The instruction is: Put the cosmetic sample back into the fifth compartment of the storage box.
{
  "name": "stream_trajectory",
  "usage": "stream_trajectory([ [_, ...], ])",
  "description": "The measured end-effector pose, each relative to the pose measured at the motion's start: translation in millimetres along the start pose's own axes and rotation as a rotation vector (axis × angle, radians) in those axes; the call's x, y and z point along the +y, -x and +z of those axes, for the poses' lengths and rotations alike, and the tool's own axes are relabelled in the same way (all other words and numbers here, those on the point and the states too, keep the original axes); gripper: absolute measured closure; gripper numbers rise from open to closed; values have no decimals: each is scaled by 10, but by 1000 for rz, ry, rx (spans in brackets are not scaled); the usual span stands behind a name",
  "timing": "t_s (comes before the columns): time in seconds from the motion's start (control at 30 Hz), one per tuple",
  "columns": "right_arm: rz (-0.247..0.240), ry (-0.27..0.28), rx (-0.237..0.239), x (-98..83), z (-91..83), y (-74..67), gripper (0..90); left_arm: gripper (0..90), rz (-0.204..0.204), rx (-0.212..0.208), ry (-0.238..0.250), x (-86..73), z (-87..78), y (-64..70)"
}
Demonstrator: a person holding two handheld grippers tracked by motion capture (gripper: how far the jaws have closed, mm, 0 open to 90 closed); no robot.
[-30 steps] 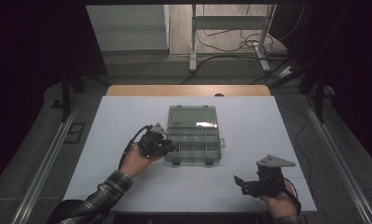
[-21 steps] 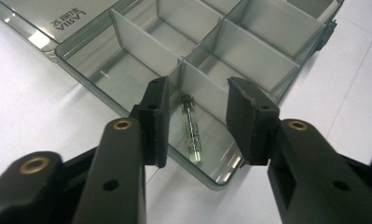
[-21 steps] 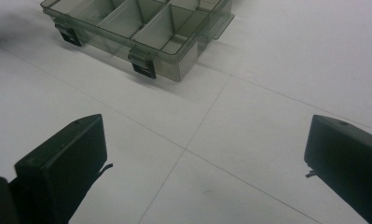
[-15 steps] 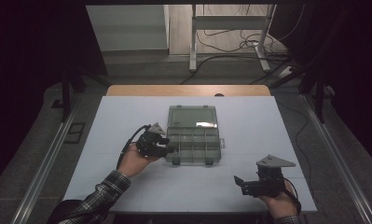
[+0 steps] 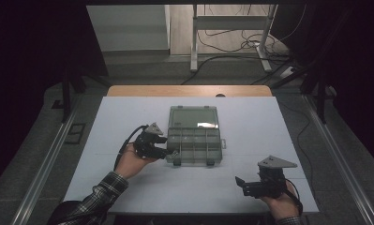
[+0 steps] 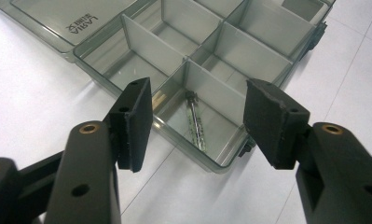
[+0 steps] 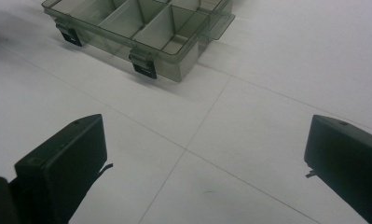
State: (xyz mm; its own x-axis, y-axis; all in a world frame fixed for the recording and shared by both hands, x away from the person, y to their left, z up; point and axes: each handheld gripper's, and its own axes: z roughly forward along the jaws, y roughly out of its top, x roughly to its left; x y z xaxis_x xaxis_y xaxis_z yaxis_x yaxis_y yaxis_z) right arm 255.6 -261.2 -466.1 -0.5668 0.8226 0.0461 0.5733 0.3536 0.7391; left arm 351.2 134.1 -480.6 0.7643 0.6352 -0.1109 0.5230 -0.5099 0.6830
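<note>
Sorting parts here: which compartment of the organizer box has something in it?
The corner compartment nearest the left gripper, between its jaws: it holds a thin metal bit; the visible others look bare.

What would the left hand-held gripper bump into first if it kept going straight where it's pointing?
Probably the near corner wall of the open compartment box, with the left hand-held gripper open just short of it. Behind that wall lies a metal bit. Depth is hard to judge.

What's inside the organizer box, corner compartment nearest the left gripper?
In the organizer box, that corner compartment holds a thin metal bit lying flat. The left gripper is open above it; one jaw covers the compartment's corner.
</note>
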Motion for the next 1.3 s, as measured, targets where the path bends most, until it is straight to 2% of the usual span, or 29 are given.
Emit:
stream_trajectory([
  [0.33,0,1,0,-1,-2,-1,0,366,-14,-10,21,-26,-66,-17],
  [0.77,-1,1,-1,0,-2,-2,0,223,-25,-9,23,-67,-130,-29],
  [0.97,-1,2,0,-1,-3,-1,0,170,-16,0,17,-68,-142,-20],
  [1.17,-2,3,0,-1,-4,-2,0,126,-24,-7,26,-80,-176,-15],
  [1.3,-2,3,0,-1,-4,-2,0,101,-9,5,20,-95,-206,-25],
])
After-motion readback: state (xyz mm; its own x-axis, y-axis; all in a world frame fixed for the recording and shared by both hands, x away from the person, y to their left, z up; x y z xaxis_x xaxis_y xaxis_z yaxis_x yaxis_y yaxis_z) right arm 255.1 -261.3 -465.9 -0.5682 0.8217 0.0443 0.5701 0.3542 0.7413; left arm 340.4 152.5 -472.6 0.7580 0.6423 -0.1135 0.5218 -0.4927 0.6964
